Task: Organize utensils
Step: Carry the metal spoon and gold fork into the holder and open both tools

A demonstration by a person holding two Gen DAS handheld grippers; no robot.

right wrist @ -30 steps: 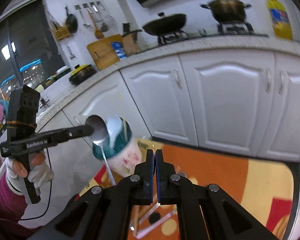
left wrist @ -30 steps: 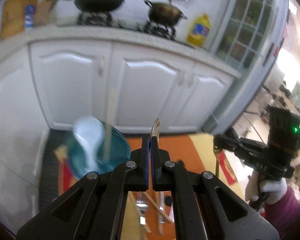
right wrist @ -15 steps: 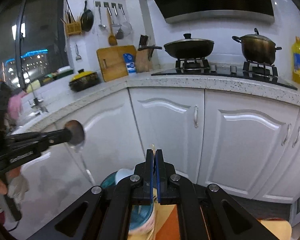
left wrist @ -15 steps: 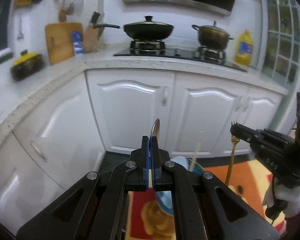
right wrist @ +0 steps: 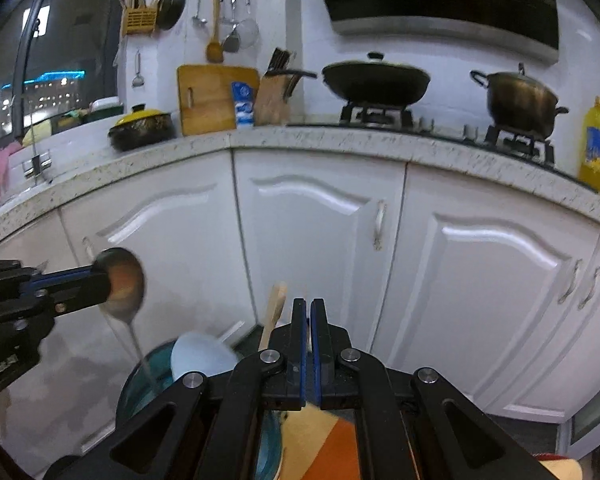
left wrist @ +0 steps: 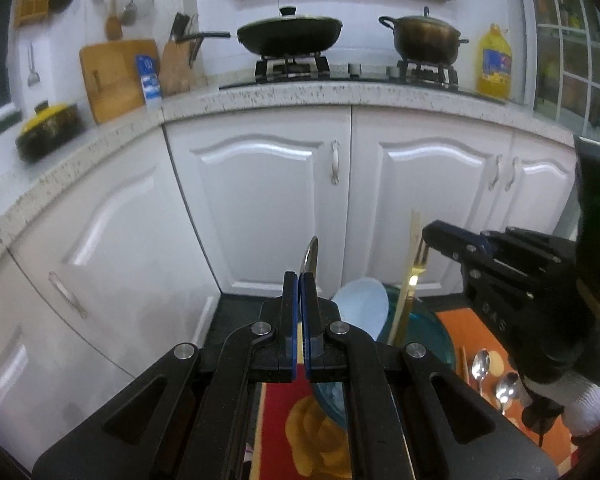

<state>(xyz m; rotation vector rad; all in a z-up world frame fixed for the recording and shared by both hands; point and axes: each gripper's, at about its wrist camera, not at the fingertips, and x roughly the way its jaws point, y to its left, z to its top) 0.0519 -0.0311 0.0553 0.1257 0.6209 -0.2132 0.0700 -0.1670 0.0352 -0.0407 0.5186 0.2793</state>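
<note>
**Ana:** Which step are you on?

**Me:** Delivery, I'd say. I've a utensil in each tool, both held above the blue-green bowl (left wrist: 440,332) on the patterned mat (left wrist: 472,332), which looks like the collecting pot: a pale blue ladle (left wrist: 362,306) and a wooden stick (left wrist: 404,280) are standing in it.

**Ana:** What's the left gripper doing?

**Me:** The left gripper (left wrist: 300,308) has its jaws pressed almost together, pinching a metal spoon (right wrist: 122,282). From the right wrist camera I see them clamped at the bowl of the spoon, its handle hanging down toward the bowl's rim. It's motion-blurred, so I can't say whether the handle touches.

**Ana:** And the right?

**Me:** The right gripper (right wrist: 309,332) is closed to a thin slit too, nipping a gold fork (left wrist: 414,276) just at the tines, handle pointing down into the bowl.

**Ana:** Next move?

**Me:** I judge each handle needs lowering until it's inside the rim, then the jaws spread to drop it. The loads swing from one end, so I'd go slowly. Two more spoons (left wrist: 492,376) lie on the mat, near the bowl, for later.
</note>
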